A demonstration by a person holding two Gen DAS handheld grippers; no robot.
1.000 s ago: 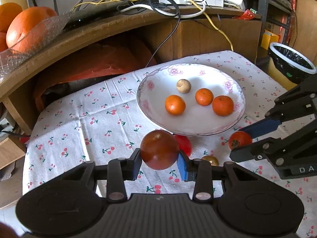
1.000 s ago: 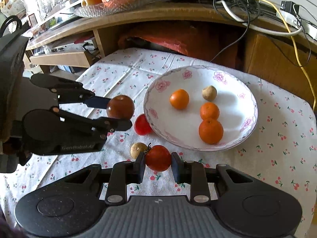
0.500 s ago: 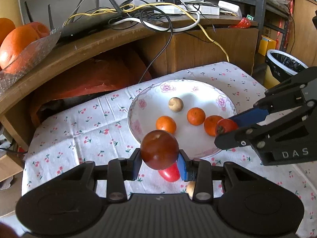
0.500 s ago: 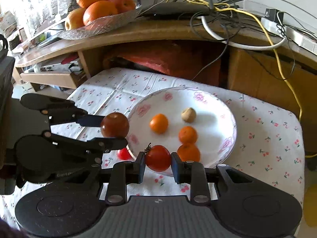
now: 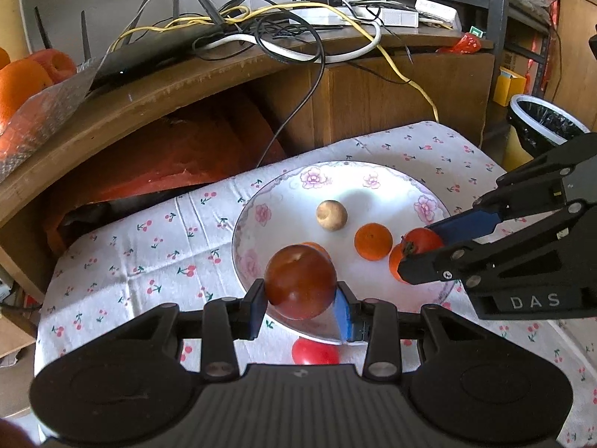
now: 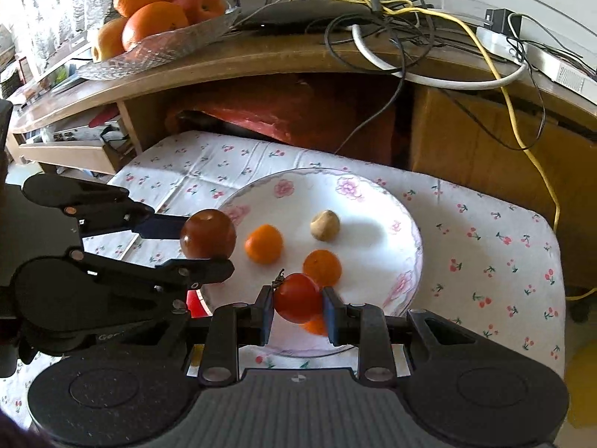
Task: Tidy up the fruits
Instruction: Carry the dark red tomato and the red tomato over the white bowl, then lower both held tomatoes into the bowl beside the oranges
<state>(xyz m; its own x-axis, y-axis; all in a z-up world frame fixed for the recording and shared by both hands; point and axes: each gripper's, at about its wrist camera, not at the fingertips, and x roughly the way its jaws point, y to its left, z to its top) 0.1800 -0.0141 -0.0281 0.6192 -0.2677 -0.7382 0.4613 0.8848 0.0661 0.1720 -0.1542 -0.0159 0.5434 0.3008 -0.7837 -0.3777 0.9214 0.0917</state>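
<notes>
Left gripper: jaws clamped on a dark red plum-like fruit, held above the near-left rim of the floral plate. Same fruit seen from the right wrist view, over the plate's left edge.

Right gripper: jaws clamped on a red tomato with a dried stem, held above the near part of the plate. Seen from the left wrist view, pinched between a blue pad and a black finger, over the plate's right side.

Below the left gripper, on the cherry-print tablecloth: one red fruit, just beside the plate's near rim, partly hidden.

On the plate: three small oranges, one near the left, one at centre, one mostly hidden behind the tomato; one tan round fruit farther back, apart from the oranges.

Beyond the table: wooden shelf carrying tangled cables and a glass dish of large oranges and an apple. Far right in the left wrist view: lined waste bin.
</notes>
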